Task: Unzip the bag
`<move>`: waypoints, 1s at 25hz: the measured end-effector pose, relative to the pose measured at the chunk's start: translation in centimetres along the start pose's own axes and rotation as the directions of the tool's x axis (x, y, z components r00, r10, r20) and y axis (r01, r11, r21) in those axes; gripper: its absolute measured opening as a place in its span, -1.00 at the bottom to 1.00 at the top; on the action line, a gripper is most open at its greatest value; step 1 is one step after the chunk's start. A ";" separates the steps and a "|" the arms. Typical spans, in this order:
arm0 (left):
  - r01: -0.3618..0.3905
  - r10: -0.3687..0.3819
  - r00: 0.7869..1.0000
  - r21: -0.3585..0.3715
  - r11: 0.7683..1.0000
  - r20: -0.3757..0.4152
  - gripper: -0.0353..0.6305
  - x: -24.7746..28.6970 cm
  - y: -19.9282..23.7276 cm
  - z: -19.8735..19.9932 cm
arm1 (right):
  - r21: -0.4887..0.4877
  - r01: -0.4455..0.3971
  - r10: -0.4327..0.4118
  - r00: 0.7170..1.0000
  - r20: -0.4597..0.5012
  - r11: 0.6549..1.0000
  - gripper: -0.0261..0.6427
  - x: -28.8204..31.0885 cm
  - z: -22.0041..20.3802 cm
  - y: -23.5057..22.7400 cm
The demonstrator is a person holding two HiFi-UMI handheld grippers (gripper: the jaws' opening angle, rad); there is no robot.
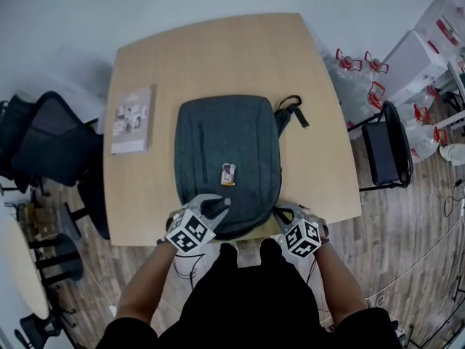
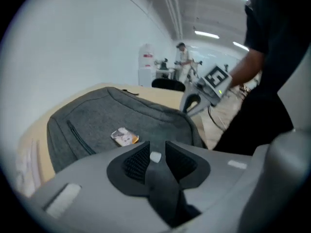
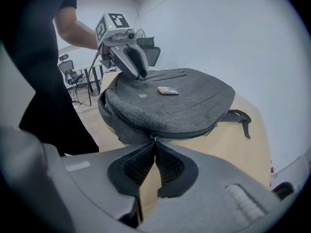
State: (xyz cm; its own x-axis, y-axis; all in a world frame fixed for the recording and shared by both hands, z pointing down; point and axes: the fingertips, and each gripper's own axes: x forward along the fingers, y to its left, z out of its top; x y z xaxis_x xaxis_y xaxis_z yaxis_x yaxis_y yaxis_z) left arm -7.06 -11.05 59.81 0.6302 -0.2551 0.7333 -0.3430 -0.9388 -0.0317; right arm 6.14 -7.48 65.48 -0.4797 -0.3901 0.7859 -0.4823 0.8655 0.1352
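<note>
A grey backpack (image 1: 225, 158) lies flat on the wooden table (image 1: 312, 93), with a small printed card (image 1: 228, 173) on its front panel. My left gripper (image 1: 218, 208) hovers over the bag's near edge; in the left gripper view its jaws (image 2: 155, 152) stand apart, pressing on nothing, and a small white label shows through the gap. My right gripper (image 1: 285, 213) is at the bag's near right corner. In the right gripper view it (image 3: 154, 142) is shut, its tips pinching the zipper pull (image 3: 154, 138) on the side zipper (image 3: 189, 132), which looks closed along its length.
A booklet (image 1: 132, 119) lies on the table left of the bag. The bag's black strap (image 1: 290, 111) trails off its far right corner. Black chairs (image 1: 51, 144) stand to the left, another chair (image 1: 389, 151) and water bottles (image 1: 363, 78) to the right.
</note>
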 end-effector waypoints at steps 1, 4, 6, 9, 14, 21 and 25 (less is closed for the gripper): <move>0.014 -0.006 0.997 0.105 0.994 -0.079 -0.50 -0.6 0.2 -1.6 | -0.011 -0.001 0.001 1.000 -0.005 1.000 -0.89 0.1 0.0 0.0; 0.101 -0.028 0.970 0.294 0.951 -0.243 -0.42 -1.5 0.8 -5.8 | -0.022 -0.007 0.007 1.000 -0.015 1.000 -0.89 0.2 0.0 0.1; 0.159 -0.073 0.962 0.323 0.933 -0.265 -0.37 -1.5 0.7 -6.8 | -0.019 -0.012 0.012 1.000 -0.018 1.000 -0.89 0.2 -0.1 0.1; 0.185 -0.089 0.961 0.369 0.911 -0.263 -0.46 -0.3 0.4 -7.2 | -0.018 -0.013 0.013 1.000 -0.022 1.000 -0.89 0.3 -0.1 0.1; 0.162 -0.083 0.965 0.315 0.935 -0.249 -0.59 1.1 0.9 -7.8 | -0.006 -0.006 0.006 1.000 -0.028 1.000 -0.89 0.3 0.1 0.6; 0.112 -0.069 0.979 0.224 0.968 -0.193 -0.59 1.6 1.1 -7.3 | 0.014 0.011 -0.010 1.000 -0.026 1.000 -0.89 -0.6 0.4 1.8; 0.068 -0.041 0.986 0.164 0.984 -0.162 -0.57 2.6 0.4 -6.0 | 0.052 0.033 -0.032 0.999 -0.029 0.998 -0.89 -1.4 0.1 2.8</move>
State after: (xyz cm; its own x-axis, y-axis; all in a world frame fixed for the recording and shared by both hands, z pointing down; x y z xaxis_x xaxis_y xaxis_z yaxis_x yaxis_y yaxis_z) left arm -9.79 -10.70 65.80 0.5224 -0.1756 0.8344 -0.1803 -0.9792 -0.0932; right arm 5.39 -4.59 64.71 -0.4425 -0.4078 0.7987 -0.5356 0.8345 0.1294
